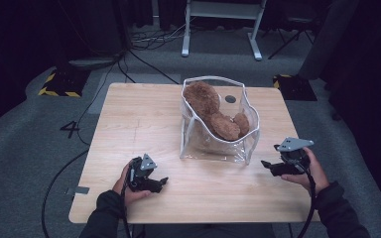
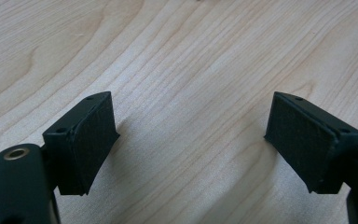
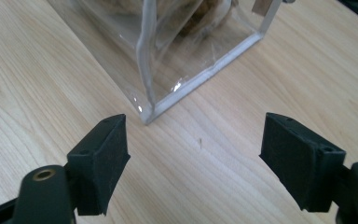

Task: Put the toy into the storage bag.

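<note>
Basically still the approach step: right claw [image 3: 193,154] gaping empty just short of the clear pouch's [image 1: 198,144] near corner mid-worktop [image 1: 129,124], brown plush toy [image 1: 211,111] inside. Left claw [image 2: 191,140] open, idle. Next: closing on that corner seam.

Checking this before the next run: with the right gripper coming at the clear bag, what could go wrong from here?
1. The clear bag is soft and its near corner lies ahead of the open right gripper; a nudge may slide it instead of gripping.
2. The brown plush toy sticks out of the open top and might tip out.
3. The left gripper sits apart, open, steadying nothing.
</note>
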The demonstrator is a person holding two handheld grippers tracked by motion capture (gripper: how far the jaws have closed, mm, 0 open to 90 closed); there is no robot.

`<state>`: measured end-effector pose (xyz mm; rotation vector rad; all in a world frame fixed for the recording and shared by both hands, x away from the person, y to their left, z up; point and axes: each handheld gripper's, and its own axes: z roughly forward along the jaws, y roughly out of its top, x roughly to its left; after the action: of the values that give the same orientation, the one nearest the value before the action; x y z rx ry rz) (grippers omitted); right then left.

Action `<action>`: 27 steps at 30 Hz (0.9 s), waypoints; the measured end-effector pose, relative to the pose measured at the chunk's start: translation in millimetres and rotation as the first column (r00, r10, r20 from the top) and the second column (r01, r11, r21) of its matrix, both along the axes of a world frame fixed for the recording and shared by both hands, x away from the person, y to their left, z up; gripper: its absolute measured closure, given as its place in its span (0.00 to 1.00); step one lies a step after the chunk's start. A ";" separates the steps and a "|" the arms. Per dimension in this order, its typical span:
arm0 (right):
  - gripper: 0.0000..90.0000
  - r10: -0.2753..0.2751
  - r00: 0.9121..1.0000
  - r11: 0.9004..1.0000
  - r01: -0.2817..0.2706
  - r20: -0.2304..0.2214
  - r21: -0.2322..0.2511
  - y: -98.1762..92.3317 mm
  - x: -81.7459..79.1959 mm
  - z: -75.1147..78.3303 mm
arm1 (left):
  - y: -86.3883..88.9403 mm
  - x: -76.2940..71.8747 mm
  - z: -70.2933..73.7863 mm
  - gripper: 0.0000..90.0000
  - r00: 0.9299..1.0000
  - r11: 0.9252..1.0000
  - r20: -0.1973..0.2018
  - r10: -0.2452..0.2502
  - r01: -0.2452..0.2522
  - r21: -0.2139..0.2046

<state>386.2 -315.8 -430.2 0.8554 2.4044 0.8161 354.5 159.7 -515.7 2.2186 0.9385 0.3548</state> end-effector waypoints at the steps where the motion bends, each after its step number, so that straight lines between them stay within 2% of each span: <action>1: 0.25 -0.003 1.000 1.000 0.003 0.001 -0.006 -1.4 0.1 -2.5 | 0.0 0.0 0.0 0.18 1.000 1.000 0.000 0.000 0.000 0.000; 7: 0.25 -0.021 1.000 0.999 0.021 -0.011 -0.032 -7.4 -0.9 -15.2 | 0.0 0.0 0.0 0.18 1.000 1.000 0.000 0.000 0.000 0.000; 27: 0.25 -0.059 0.996 0.998 0.058 -0.065 -0.026 -30.6 -8.4 -49.6 | 0.0 0.0 0.1 0.18 1.000 1.000 -0.001 0.000 0.000 0.001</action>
<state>377.8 -346.4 -479.8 0.9523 2.4287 0.7465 354.5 159.8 -515.6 2.2202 0.9388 0.3541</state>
